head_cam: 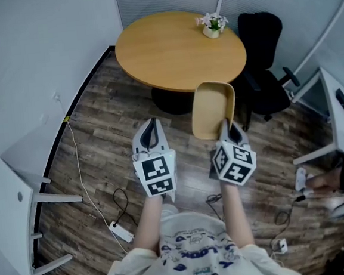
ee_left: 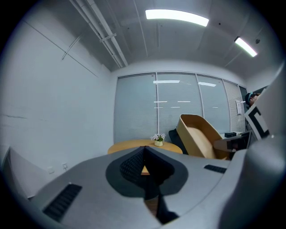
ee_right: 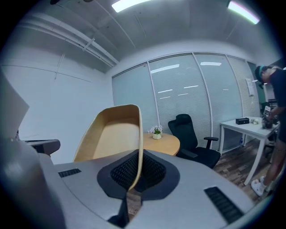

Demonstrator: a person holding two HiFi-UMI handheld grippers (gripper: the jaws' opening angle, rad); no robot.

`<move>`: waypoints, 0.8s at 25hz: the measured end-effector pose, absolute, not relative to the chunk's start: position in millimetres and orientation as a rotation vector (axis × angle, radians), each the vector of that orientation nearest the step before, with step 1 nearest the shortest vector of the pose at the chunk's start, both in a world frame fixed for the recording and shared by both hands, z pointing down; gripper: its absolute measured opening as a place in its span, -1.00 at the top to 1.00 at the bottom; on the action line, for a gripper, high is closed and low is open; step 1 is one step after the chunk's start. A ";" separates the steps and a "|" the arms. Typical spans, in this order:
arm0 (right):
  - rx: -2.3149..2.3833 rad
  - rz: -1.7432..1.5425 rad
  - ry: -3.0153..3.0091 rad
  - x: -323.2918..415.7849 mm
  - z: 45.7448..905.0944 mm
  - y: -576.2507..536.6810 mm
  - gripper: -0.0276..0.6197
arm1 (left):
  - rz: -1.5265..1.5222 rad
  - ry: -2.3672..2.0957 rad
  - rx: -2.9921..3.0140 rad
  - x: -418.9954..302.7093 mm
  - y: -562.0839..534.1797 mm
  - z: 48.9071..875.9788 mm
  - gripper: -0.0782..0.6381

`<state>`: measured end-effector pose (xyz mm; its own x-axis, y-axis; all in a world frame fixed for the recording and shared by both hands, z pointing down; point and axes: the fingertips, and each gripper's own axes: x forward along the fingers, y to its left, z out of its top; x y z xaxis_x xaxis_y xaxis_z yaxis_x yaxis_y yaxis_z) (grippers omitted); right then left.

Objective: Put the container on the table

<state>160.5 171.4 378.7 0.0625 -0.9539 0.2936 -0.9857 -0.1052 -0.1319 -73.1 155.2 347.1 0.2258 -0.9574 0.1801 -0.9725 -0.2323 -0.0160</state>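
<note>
Just ahead of the right gripper (head_cam: 228, 128), which is pinching its wall, the tan container (head_cam: 212, 109) is hanging airborne short of the round table (head_cam: 165, 56), placement pending; the left gripper (head_cam: 150, 128) is idling, jaws pressed together.

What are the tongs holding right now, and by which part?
The right tongs clamp the tan container by its thin side wall; the left tongs are shut and empty.

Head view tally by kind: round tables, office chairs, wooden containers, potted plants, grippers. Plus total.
round table: 1
office chair: 1
container: 1
potted plant: 1
grippers: 2 (left gripper, right gripper)
total: 6
</note>
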 end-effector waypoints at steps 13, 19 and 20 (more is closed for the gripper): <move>2.270 0.513 -1.967 151.7 379.6 24.4 0.90 | 0.234 -1.811 2.445 -80.1 -5.6 338.4 0.77; 2.278 0.544 -1.937 146.4 387.5 -16.4 0.90 | 0.257 -1.772 2.448 -82.8 -49.9 348.9 0.77; 2.278 0.551 -1.930 145.8 390.1 -21.0 0.90 | 0.261 -1.766 2.444 -83.3 -55.1 351.8 0.77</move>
